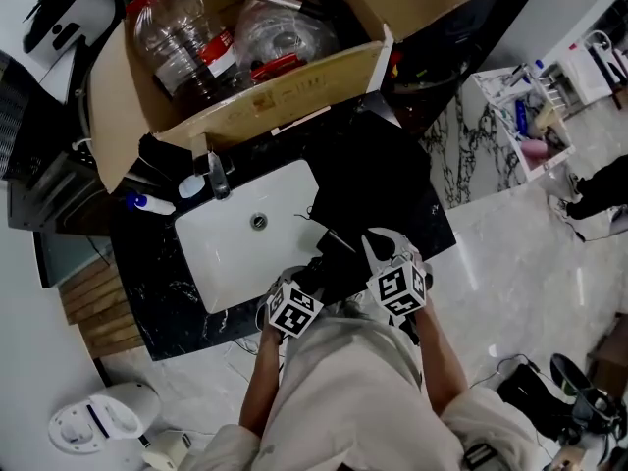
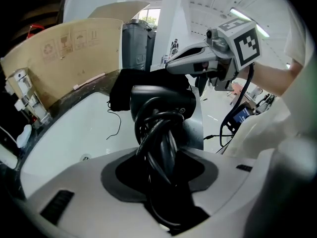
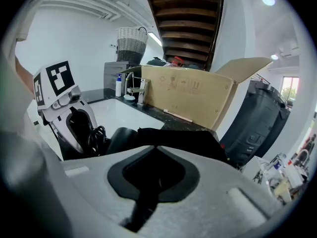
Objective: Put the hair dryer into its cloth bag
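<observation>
You're lining up: left claw (image 2: 161,182), part open, grips the hair dryer (image 2: 158,108) (cord (image 2: 159,143) coiled round it). Right claw (image 3: 153,182) looks pinched on the cloth bag (image 3: 183,140) at the front edge of the sink (image 1: 221,263). Next, find the bag's mouth.

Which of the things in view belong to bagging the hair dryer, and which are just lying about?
For the job: hair dryer, held in the left claw; cloth bag, held by the right claw.
Just lying about: cardboard box, plastic bottles, faucet, sink.
</observation>
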